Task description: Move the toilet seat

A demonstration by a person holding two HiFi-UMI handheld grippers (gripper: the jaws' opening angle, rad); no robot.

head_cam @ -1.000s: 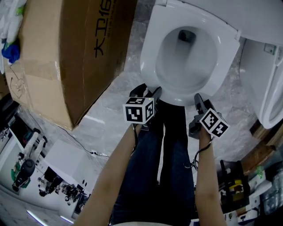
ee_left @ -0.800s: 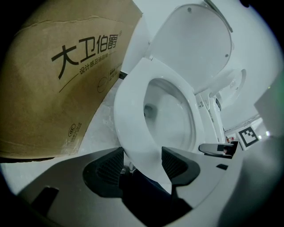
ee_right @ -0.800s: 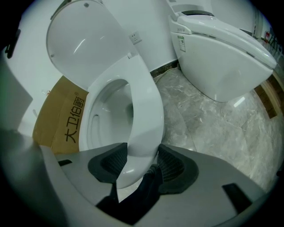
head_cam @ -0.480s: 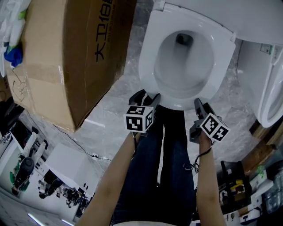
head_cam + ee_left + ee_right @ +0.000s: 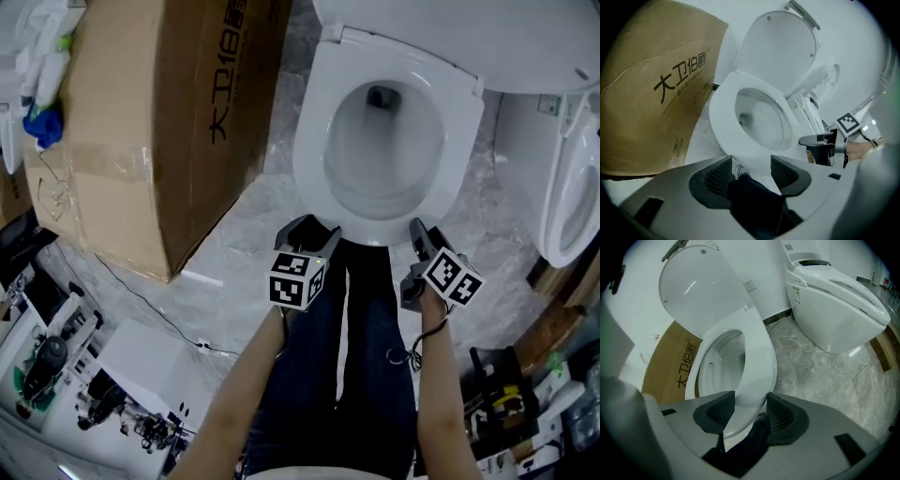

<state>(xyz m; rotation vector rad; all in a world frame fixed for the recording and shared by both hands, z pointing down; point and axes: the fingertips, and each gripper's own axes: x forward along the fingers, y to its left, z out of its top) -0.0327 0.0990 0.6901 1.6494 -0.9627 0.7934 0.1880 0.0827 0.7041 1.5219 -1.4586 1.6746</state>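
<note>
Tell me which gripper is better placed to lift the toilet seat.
Right. The right gripper has just been closing its jaws around the front rim of the toilet seat; the left gripper stands open, holding nothing.

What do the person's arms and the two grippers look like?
The left gripper and the right gripper are grey with dark ribbed pads; each bears a white cube with black square markers. A dark cable hangs at the right wrist. The forearms show no sleeves; the jeans are dark blue. The right gripper's jaws have just been closing, with the toilet seat between them.
</note>
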